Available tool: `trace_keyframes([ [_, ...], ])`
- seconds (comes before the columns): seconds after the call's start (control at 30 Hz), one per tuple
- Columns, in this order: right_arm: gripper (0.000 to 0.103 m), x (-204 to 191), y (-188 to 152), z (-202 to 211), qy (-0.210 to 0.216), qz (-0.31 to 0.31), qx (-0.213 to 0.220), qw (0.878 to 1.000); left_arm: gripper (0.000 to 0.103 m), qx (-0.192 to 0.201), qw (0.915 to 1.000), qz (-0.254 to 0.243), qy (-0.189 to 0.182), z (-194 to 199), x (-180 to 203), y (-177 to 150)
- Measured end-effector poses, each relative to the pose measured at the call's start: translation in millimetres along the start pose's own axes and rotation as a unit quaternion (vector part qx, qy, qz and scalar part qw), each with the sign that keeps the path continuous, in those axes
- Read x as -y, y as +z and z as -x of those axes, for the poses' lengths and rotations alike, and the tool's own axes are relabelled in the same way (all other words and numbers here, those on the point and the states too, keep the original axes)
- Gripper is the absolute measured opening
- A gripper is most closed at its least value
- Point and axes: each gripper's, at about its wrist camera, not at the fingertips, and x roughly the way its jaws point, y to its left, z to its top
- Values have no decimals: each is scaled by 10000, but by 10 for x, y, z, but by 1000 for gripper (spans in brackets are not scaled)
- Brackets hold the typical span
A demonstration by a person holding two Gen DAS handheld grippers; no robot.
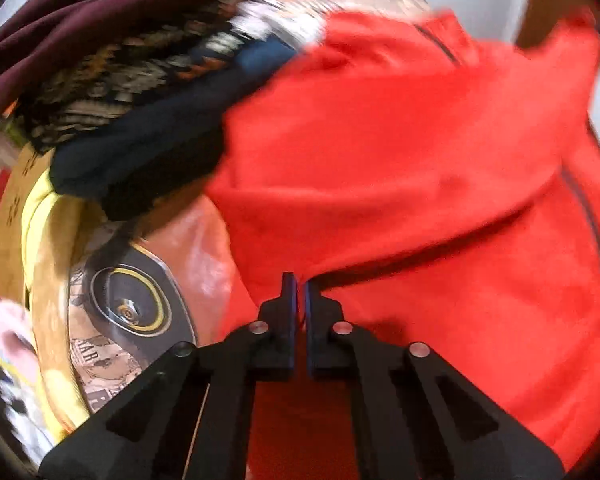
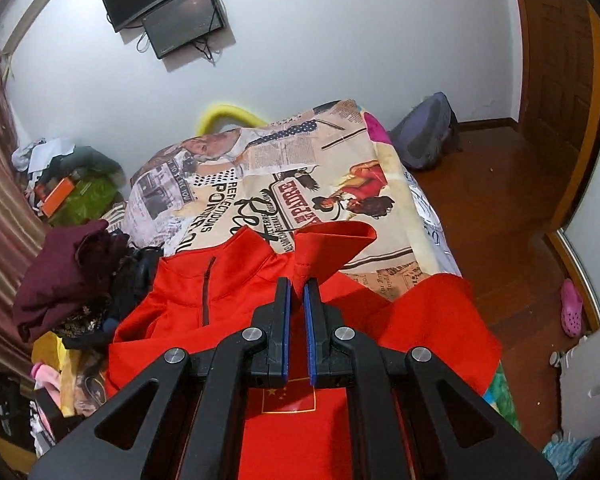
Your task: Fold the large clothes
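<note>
The bed (image 2: pixel 400 208), under a cover printed like old newspaper cuttings, filled most of the room, and the red zip-neck top (image 2: pixel 172 292) lay spread across its near end, one side hanging over the edge towards the wooden floor (image 2: pixel 500 200). A heap of dark clothes (image 2: pixel 68 276) sat just beside it on the left.

The top looked soft, light and limp, a fleece-like knit that would sag and drag rather than hold a crease (so any fold would want two holds kept level). Seams, hem or sleeve ends seemed the surest places to pinch, since loose cloth would bunch up.

The right gripper (image 2: pixel 297 292) pointed steeply down over the garment, its jaws clenched on a raised fold of red cloth by the collar, which stood up from the bed in a peak. The left gripper (image 1: pixel 300 292) tilted down more sharply at the garment's left edge, jaws drawn together with red fabric at the tips; the blur left it unclear how much cloth they had.
</note>
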Motion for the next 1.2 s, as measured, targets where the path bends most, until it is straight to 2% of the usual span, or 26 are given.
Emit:
trace_keyframes([
  [0.13, 6, 32, -43, 102, 103, 24, 83, 9999, 1, 469, 9954, 826, -117, 295, -349, 67],
  [0.27, 6, 104, -188, 106, 106, 62, -35, 9999, 1, 514, 9900, 1171, -592, 423, -566, -14],
  [0.6, 6, 546, -826, -8, -37, -327, -769, 9965, 1, 123, 9938, 1017, -426, 209, -402, -345],
  [0.9, 6, 744, -1262, -27, -185, -421, -1227, 9914, 2, -210, 9964, 826, 3, 19, -266, -475],
  [1.0, 8, 756, -1332, 10, -254, -357, -1274, 9909, 7, -335, 9965, 772, -5, 57, -251, -491],
  [1.1, 9, 759, -1360, 63, -360, -183, -1331, 9903, 17, -340, 9970, 697, 0, 182, -225, -475],
  [1.17, 9, 769, -1361, 113, -349, -98, -1328, 9905, 35, -228, 9974, 679, 39, 311, -209, -434],
  [1.2, 9, 769, -1355, 135, -354, -62, -1320, 9906, 39, -143, 9976, 672, 79, 377, -200, -401],
])
